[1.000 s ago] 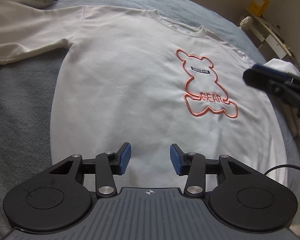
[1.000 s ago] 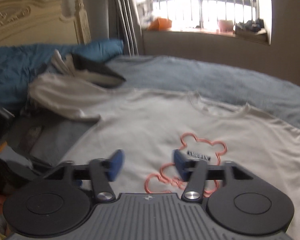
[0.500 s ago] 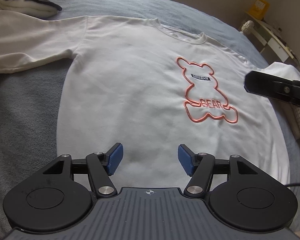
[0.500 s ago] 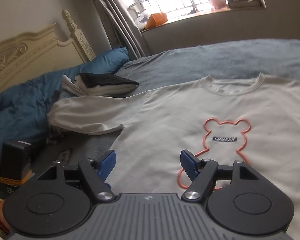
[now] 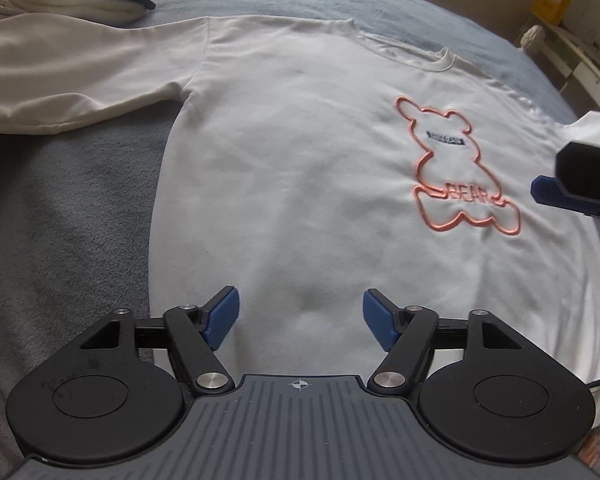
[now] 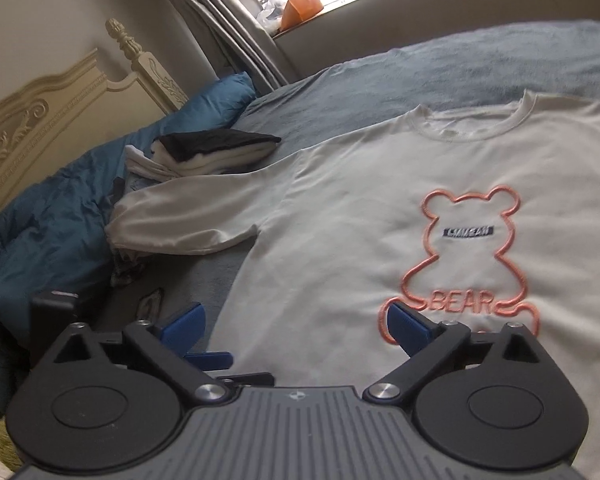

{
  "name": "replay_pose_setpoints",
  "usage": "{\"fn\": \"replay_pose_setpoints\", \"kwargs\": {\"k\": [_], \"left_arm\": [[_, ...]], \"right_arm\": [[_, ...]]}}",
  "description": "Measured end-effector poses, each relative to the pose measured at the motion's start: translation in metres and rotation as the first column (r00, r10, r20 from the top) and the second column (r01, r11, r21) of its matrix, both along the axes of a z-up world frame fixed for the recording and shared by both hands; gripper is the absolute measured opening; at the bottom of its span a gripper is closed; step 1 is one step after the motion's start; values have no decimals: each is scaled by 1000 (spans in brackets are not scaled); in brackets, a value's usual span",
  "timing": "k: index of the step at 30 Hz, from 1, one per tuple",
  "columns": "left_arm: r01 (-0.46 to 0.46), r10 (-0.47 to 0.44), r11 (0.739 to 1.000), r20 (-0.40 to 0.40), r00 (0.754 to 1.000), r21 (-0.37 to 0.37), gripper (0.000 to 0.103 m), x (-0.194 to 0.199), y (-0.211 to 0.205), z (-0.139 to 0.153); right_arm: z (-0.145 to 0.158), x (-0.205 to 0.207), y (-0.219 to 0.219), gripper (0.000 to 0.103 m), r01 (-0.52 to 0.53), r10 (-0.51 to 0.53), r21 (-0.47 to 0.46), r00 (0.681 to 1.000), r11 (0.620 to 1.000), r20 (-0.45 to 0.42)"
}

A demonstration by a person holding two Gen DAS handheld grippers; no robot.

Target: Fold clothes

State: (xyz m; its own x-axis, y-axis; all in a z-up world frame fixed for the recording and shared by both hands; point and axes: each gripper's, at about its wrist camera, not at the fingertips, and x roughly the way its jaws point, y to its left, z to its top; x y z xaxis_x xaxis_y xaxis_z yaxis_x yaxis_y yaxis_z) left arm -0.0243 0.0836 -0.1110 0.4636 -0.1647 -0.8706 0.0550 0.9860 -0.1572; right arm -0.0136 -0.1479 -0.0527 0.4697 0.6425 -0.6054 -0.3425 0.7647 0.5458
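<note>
1. Step in hand: the white T-shirt (image 5: 300,168) lies spread flat, front up, on the grey bedspread (image 5: 60,220). No fold shows in it. Both tools hang over its lower part, holding nothing. Judged: this fits a garment laid out and ready for a fold.

2. Left gripper (image 5: 299,318): bottom centre of the left view, jaws wide, blue pads apart with bare cloth between them. It holds nothing and sits over the hem region.

3. Right gripper (image 6: 296,330): bottom centre of the right view, jaws wide and empty. It also shows at the right edge of the left view, beside the bear print (image 5: 456,172).

4. Next move, as a judgement: a fold calls for pinching an edge. The side seam, hem corner or sleeve (image 5: 72,84) are the likely candidates. Jaws would need to come down to the cloth and close on one layer's edge without bunching the bedspread beneath.

5. Look of the garment: white knit, ribbed round collar (image 6: 476,128), short sleeve stretched toward the upper left of the left view. An orange outlined bear with the word "BEAR" sits on the chest. Surface mostly smooth, with faint shallow ripples.

6. Other holdings: a stack of folded dark and white clothes (image 6: 208,152) lies mid-left in the right view, near the sleeve end. A blue duvet (image 6: 52,232) and a cream headboard (image 6: 40,120) lie further left.
</note>
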Motion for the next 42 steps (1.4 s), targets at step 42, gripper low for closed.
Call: {"fn": "replay_pose_setpoints", "kwargs": {"k": [42], "left_arm": [[-28, 37, 983, -46, 998, 179, 103, -1, -17, -32]], "right_arm": [[-27, 3, 14, 103, 249, -132, -576, 962, 779, 238]]}}
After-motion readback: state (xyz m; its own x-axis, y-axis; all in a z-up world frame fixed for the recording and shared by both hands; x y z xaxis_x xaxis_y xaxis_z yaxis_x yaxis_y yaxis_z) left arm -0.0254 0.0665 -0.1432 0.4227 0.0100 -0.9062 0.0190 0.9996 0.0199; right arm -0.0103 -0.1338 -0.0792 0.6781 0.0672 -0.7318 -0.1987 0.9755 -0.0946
